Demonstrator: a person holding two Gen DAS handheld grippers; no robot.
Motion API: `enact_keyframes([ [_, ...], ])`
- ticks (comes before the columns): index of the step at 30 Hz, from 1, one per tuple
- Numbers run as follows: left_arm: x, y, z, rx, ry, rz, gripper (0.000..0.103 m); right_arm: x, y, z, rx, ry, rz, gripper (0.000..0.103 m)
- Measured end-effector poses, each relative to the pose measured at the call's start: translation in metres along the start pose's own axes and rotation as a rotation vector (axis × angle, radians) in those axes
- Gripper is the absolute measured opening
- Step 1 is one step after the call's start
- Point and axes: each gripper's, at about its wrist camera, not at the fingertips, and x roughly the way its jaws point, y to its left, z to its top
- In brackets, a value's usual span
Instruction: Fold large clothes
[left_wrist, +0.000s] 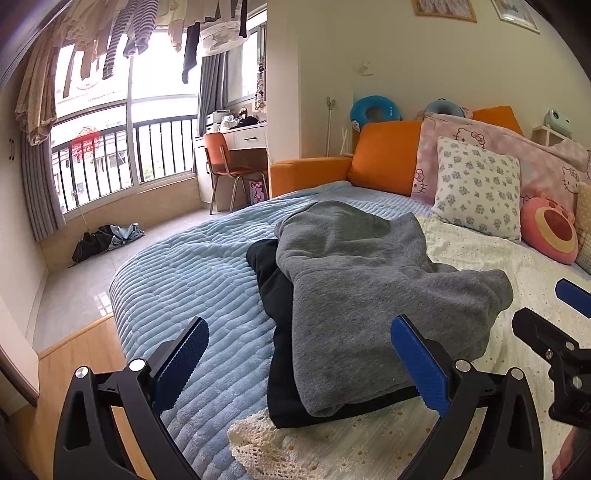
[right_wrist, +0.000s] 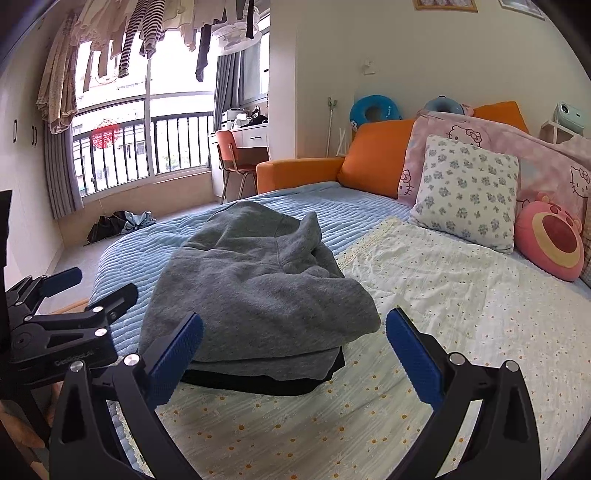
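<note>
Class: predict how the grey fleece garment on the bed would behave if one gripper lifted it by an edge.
The grey fleece garment would probably droop and unfold, since it lies in soft, rumpled folds. Its thick pile suggests some weight for cloth. It may slide off the black garment beneath rather than drag it.

A pale blue quilted bedspread (left_wrist: 192, 266) covers the near side of the bed, with a cream daisy-print sheet (right_wrist: 461, 295) laid beside it. Against the orange padded headboard (left_wrist: 384, 155) lean a white pillow with blue flowers (right_wrist: 465, 192), a pink cartoon-cat cushion (left_wrist: 491, 147) and a round pink bear plush (right_wrist: 550, 240). Laundry (left_wrist: 125, 33) hangs above the barred window, an orange chair (left_wrist: 221, 158) stands near it.
</note>
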Motion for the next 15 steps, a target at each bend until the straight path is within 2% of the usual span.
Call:
enact_keyframes([
  [15,-0.015,0.011,-0.013,0.005,0.0,0.016,0.1,0.005,0.002,0.003,-0.014,-0.008,-0.012,0.098],
])
